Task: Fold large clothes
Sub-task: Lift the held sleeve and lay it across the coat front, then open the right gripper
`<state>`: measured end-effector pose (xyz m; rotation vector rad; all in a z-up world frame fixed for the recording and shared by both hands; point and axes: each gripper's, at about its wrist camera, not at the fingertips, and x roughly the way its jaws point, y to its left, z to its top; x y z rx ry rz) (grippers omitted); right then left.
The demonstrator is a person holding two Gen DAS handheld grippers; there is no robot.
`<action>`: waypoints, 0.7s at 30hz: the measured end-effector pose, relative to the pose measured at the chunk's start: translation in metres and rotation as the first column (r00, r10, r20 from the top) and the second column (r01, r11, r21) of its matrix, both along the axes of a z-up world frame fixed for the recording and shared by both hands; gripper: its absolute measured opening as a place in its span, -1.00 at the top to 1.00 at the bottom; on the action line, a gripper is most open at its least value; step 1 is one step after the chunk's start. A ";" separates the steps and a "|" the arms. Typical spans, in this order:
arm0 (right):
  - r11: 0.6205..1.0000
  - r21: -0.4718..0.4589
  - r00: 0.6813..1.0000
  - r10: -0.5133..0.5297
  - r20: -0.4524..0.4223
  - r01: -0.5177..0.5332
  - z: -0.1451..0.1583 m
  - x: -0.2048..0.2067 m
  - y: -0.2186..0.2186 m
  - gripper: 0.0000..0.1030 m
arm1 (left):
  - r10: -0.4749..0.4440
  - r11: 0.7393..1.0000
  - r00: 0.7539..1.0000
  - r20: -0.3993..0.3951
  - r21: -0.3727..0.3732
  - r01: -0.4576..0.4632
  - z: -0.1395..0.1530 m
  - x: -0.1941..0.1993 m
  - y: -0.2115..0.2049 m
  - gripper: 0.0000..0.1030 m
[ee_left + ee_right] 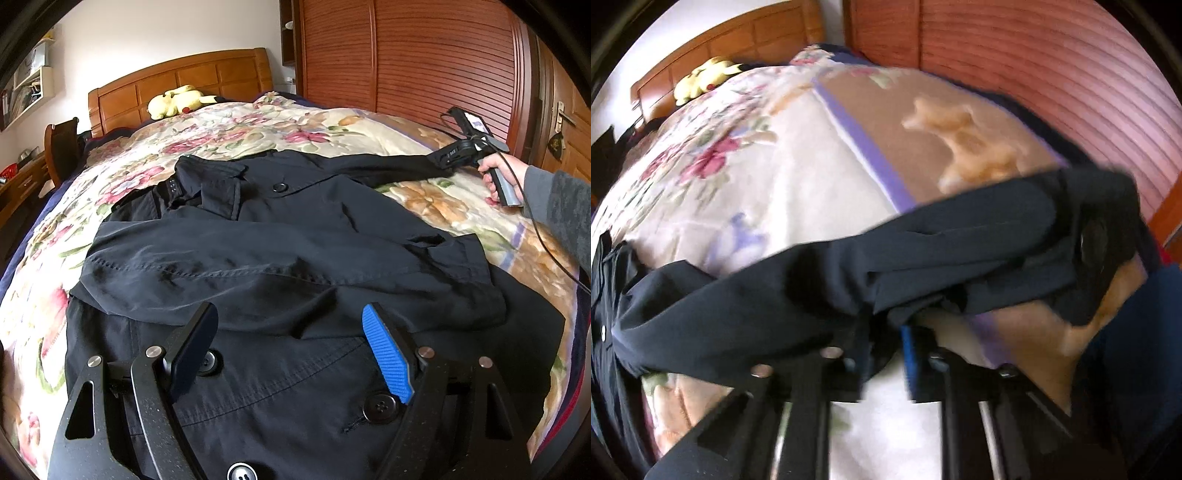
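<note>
Black trench coat (280, 258) lies spread on the floral quilt (229, 125); its hem is cut off by the left wrist view's bottom edge, and the right wrist view is motion-blurred. Left gripper (291, 347) hovers over the buttoned front, jaws wide apart, holding nothing. Right gripper (882, 332) is clamped on the outstretched sleeve (923, 251).

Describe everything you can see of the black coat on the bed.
The black coat lies spread on the floral quilt, thin woven fabric with stitched seams and large dark buttons. One sleeve is folded across its body; the other sleeve stretches sideways, pinched in the right claw. The open left claw hovers over its lower front.
</note>
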<state>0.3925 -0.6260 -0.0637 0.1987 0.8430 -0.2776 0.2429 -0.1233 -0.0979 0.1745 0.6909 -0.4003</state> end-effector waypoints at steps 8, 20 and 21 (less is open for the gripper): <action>0.979 -0.106 0.965 0.191 0.179 -0.174 0.079 -0.029 0.064 0.90 | 0.002 1.000 1.000 0.010 -0.017 -0.002 0.006 -0.002 0.006 -0.58; 0.793 -0.178 0.732 0.607 0.310 -0.582 0.149 -0.116 0.258 0.91 | 0.021 0.997 0.997 0.078 -0.080 -0.014 0.036 -0.020 0.036 -0.58; 0.774 -0.179 0.712 0.630 0.312 -0.607 0.149 -0.123 0.272 0.90 | 0.024 0.996 0.996 0.085 -0.085 -0.017 0.038 -0.022 0.040 -0.58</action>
